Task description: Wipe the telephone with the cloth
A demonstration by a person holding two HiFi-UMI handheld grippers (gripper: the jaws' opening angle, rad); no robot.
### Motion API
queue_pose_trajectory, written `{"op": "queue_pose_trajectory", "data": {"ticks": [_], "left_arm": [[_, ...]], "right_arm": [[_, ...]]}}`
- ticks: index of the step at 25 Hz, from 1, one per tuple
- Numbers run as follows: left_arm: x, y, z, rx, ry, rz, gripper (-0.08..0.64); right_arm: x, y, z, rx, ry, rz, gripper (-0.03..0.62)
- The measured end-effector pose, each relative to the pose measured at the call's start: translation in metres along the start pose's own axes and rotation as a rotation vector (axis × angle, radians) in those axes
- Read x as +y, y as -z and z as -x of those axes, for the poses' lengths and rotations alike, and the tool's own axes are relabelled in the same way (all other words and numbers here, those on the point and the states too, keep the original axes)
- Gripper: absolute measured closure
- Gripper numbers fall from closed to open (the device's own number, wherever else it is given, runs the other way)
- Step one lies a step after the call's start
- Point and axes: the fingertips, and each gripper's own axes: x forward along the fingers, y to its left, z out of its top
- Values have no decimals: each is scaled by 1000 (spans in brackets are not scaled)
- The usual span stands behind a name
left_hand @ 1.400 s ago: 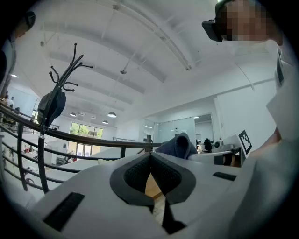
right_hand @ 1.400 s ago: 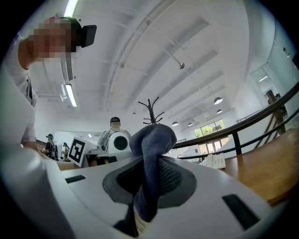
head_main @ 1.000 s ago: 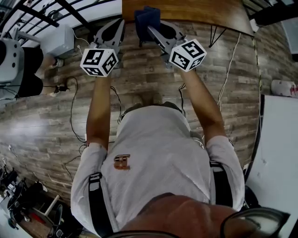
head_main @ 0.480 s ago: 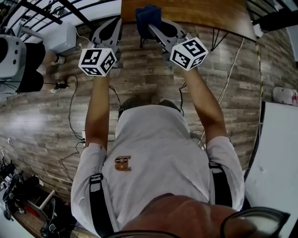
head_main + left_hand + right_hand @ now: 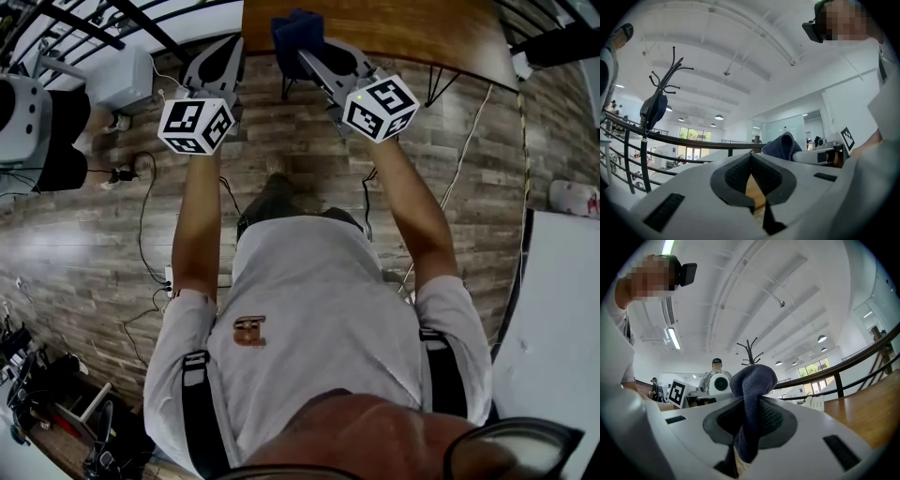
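Right gripper view: right gripper (image 5: pixel 749 404) fingers clamp blue cloth (image 5: pixel 754 376); left gripper (image 5: pixel 751 158) fingers closed, empty; shirt logo (image 5: pixel 246 330) unreadable.

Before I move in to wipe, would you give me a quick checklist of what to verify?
1. Cloth clamped in right tool: ok.
2. Left tool shut, nothing in it: ok.
3. Telephone in sight on the table: ok, in the right gripper view only.
4. Cloth touching telephone: not ok, they are apart.
5. Handset seated on the telephone: cannot tell, too small.
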Motion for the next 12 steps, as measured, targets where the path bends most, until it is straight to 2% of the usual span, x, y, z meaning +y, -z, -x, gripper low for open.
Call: {"op": "queue_pose_trajectory", "data": {"ticks": [5, 12], "left_arm": [[37, 3, -34, -7, 9, -19, 545], [115, 9, -105, -1, 35, -58, 545]], "right_arm": [[-32, -2, -36, 2, 20, 8, 512], [-100, -5, -119, -3, 46, 9, 512]]}}
